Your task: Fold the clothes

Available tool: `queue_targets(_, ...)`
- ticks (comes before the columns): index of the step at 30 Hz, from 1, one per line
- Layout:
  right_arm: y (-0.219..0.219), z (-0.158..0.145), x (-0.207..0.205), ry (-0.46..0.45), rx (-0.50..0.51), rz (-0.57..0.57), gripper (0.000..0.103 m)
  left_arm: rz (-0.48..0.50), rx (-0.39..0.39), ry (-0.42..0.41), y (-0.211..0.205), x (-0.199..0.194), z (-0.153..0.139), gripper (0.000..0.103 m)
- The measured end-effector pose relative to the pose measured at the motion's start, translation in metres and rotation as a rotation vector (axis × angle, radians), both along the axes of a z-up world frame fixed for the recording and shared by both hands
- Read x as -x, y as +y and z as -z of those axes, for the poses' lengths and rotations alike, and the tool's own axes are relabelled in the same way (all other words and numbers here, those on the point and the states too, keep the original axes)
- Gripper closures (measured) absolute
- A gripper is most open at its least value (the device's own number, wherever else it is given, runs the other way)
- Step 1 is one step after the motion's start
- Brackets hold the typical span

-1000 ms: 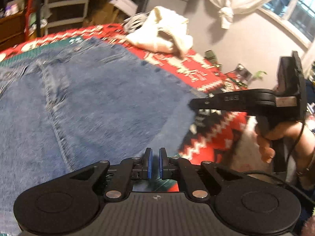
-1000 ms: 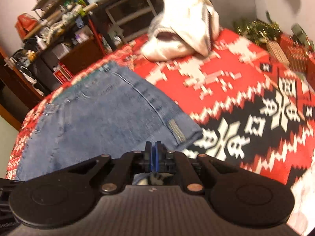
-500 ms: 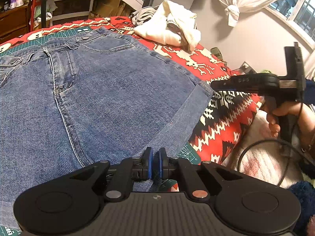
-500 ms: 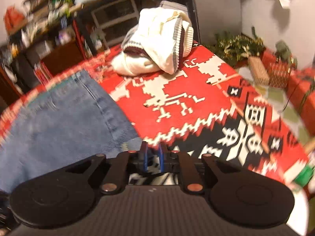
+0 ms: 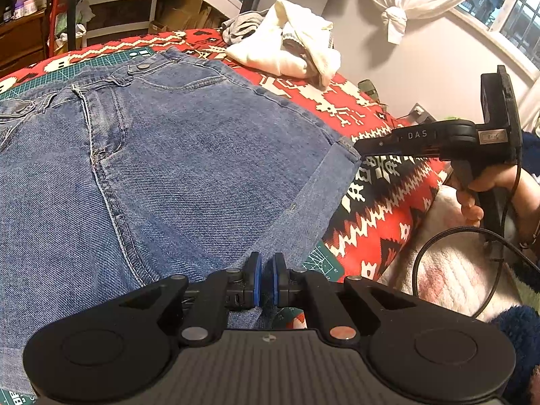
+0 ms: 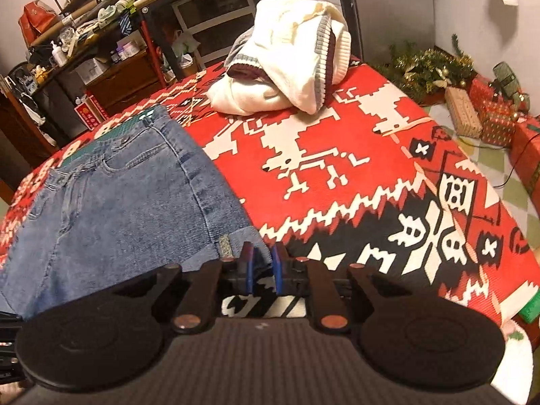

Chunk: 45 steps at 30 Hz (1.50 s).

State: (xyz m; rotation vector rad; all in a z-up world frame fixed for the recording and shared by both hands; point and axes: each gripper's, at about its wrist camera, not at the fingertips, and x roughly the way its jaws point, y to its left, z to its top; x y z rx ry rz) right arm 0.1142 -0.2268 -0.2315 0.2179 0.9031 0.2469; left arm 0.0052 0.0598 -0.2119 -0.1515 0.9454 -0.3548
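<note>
Cluttered room, red patterned blanket [image 6: 354,168] as the surface. Denim shorts [image 5: 168,168] lie flat on it, cream sweater [image 6: 287,77] heaped beyond their waistband. Left tongs [image 5: 266,281] clamped on the shorts' near hem; right tongs [image 6: 261,266] now apart at the far hem corner, half a second ago nearly together, likely lining up a grip for a fold.

left wrist: low and close over the near hem of the denim shorts [image 5: 175,168], faces up toward the waistband and window wall | right wrist: close at the shorts' right hem corner, faces shelving | shared: shorts, white sweater [image 6: 290,71], red patterned blanket [image 6: 354,168]
</note>
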Motion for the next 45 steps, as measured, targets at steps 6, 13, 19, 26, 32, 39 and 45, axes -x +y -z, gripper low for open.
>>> queue_targets(6, 0.006, 0.000, -0.001, -0.021, 0.053, -0.030, 0.082, 0.008, -0.012, -0.006, -0.002, 0.000, 0.000, 0.098)
queue_targets(13, 0.023, -0.004, 0.006, -0.054, 0.152, -0.095, 0.099, 0.011, -0.020, -0.009, -0.003, 0.000, -0.001, 0.098)
queue_targets(19, 0.019, -0.004, 0.007, -0.062, 0.172, -0.081, 0.099, 0.017, -0.035, -0.012, -0.007, 0.000, -0.001, 0.098)
queue_targets(26, 0.009, -0.018, 0.011, -0.069, 0.159, -0.026, 0.095, -0.036, 0.040, 0.017, 0.012, 0.002, -0.009, 0.098)
queue_targets(32, 0.030, -0.047, 0.030, -0.134, 0.083, -0.129, 0.093, -0.149, 0.099, -0.013, 0.053, 0.016, -0.032, 0.098)
queue_targets(39, 0.113, -0.061, 0.051, -0.141, 0.022, -0.356, 0.093, -0.373, 0.037, -0.005, 0.135, 0.051, -0.043, 0.098)
queue_targets(45, 0.201, -0.060, 0.074, -0.126, 0.021, -0.575, 0.092, -0.559, 0.006, -0.003, 0.203, 0.088, -0.044, 0.098)
